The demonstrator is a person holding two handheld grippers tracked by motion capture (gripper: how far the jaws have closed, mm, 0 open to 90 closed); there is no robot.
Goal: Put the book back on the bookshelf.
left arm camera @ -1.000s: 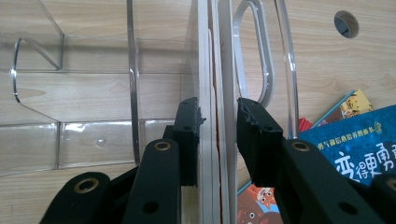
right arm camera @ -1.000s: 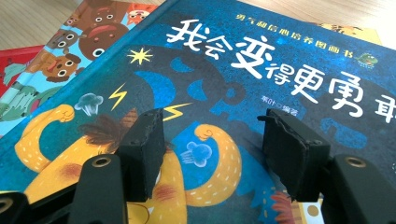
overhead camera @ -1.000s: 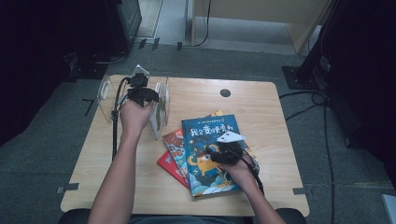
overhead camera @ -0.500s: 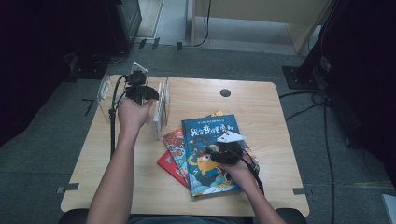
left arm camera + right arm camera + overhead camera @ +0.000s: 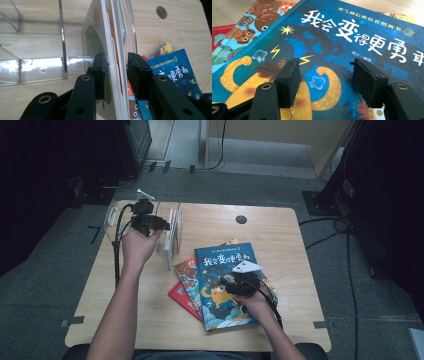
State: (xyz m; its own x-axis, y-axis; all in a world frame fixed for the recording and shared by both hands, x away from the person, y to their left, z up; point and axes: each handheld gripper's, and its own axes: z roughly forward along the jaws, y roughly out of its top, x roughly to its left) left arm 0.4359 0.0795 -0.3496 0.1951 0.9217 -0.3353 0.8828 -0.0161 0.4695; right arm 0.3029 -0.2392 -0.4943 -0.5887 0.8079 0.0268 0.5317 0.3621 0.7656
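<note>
A clear acrylic rack (image 5: 112,215) stands at the table's far left, and thin picture books (image 5: 172,237) stand upright in its right slot. My left gripper (image 5: 162,224) reaches in around them. In the left gripper view (image 5: 115,62) the standing books (image 5: 110,37) sit between its jaws. The left pad lies against the cover, and a small gap shows at the right pad. My right gripper (image 5: 231,282) is open just above a blue picture book (image 5: 227,265) that tops a loose pile. Its jaws (image 5: 327,72) straddle the yellow monster on the blue cover (image 5: 362,30).
Under the blue book lie an orange-brown book (image 5: 187,270), a red one (image 5: 180,295) and a yellow one (image 5: 232,241). A round cable hole (image 5: 241,219) sits near the far edge. The rack's left slots (image 5: 37,45) hold nothing. Bare wood (image 5: 300,245) lies to the right.
My left hand has shifted slightly to the left beside the rack. The right gripper and the pile of books have not moved.
</note>
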